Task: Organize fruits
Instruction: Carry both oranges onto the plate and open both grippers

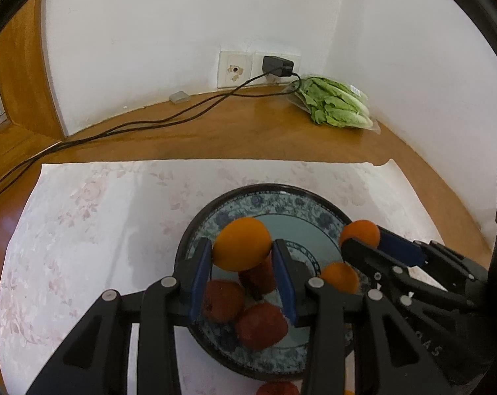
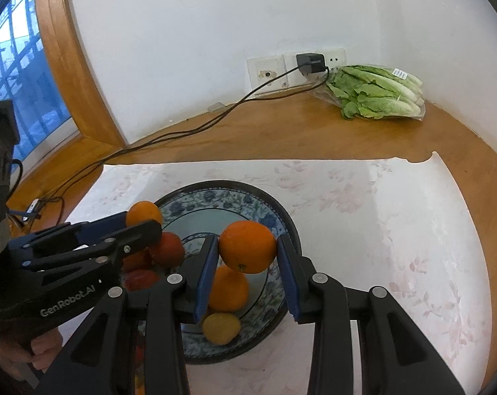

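Observation:
A blue floral plate [image 1: 281, 202] [image 2: 235, 194] with a dark rim sits on a white floral cloth. My left gripper [image 1: 242, 250] is shut on an orange [image 1: 241, 243] above the plate; it also shows at the left of the right wrist view [image 2: 143, 220], holding that orange [image 2: 143, 213]. My right gripper [image 2: 247, 247] is shut on another orange [image 2: 247, 246] above the plate; it shows at the right of the left wrist view [image 1: 360, 240] with its orange [image 1: 360, 232]. On the plate lie red fruits [image 1: 261, 326], an orange [image 2: 228, 288] and a yellow fruit [image 2: 221, 327].
A bag of green lettuce [image 1: 337, 105] [image 2: 376, 93] lies in the back right corner of the wooden counter. A black charger [image 1: 277, 65] sits in the wall socket, its cable [image 1: 133, 125] trailing left. A window is at the far left.

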{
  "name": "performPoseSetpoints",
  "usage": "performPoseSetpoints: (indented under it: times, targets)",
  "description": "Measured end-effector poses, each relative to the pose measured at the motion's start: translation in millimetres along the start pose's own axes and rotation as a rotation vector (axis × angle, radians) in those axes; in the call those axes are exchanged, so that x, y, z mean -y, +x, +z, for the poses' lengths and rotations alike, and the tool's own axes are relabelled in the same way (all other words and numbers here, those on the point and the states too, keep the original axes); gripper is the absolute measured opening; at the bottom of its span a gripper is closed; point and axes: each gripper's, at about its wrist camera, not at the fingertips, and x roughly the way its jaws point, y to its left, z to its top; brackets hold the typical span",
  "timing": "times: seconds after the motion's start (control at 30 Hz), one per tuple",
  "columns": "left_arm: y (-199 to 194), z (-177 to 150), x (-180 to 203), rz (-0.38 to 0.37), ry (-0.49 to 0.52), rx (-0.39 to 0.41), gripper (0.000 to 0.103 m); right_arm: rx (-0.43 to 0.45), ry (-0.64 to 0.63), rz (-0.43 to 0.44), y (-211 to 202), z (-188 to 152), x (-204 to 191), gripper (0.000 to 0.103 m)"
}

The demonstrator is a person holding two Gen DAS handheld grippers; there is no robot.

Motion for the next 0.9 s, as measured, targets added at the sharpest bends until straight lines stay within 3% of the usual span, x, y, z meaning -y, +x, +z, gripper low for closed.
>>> performPoseSetpoints:
  times: [0.07,0.53,0.7,0.9]
  targets:
    - [3.5,0.9,1.3,0.010,0.007,-0.003,0.035,-0.006,-0.003,0.000,4.4,0.5,0.5,0.037]
    - [9.3,-1.0,6.1,-0.006,0.017,-0.012,0.036,-0.025,-0.005,-0.002,13.0,-3.0,-0.4,0.038]
    - [4.6,-1.8,6.5,-0.003,0.019,-0.016,0.047,-0.009,-0.002,-0.006,5.2,-4.0,-0.7,0.040]
    - [-8.4,-2.7,1.3,-0.004,0.003,-0.010,0.062,0.016,0.022,0.000,-8.2,-4.3,2.1,0.051]
